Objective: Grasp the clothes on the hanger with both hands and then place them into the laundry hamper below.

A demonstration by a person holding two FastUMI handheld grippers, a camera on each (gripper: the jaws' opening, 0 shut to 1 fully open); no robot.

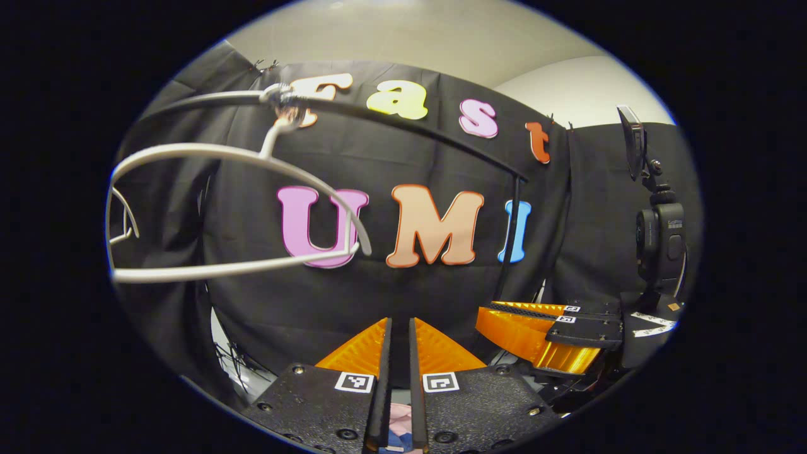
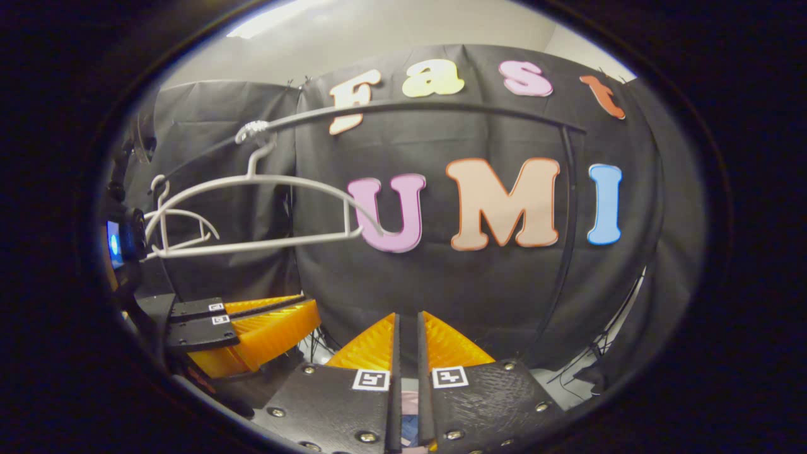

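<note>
We see the black rail (image 1: 403, 126) arching across both views, and the white hanger (image 1: 214, 214) hooked on it at its left part, bare, with no garment on its arms. The right gripper view adds a second, smaller white hanger (image 2: 173, 230) behind the first, and the rail's upright post (image 2: 570, 208) running down at right; the left gripper view instead shows a camera on a mount (image 1: 659, 239) at far right.

The clothes (image 1: 398, 424) are hard to make out: we catch only a sliver of pink and blue fabric low in the slit between the left gripper (image 1: 400, 353) fingers, and a similar sliver (image 2: 410, 421) at the right gripper (image 2: 407, 347). Whether the fingers actually pinch it we cannot tell.

Both tongs stand nearly closed, their orange fingers parted by a thin gap. Each view also catches the other gripper beside it.
</note>
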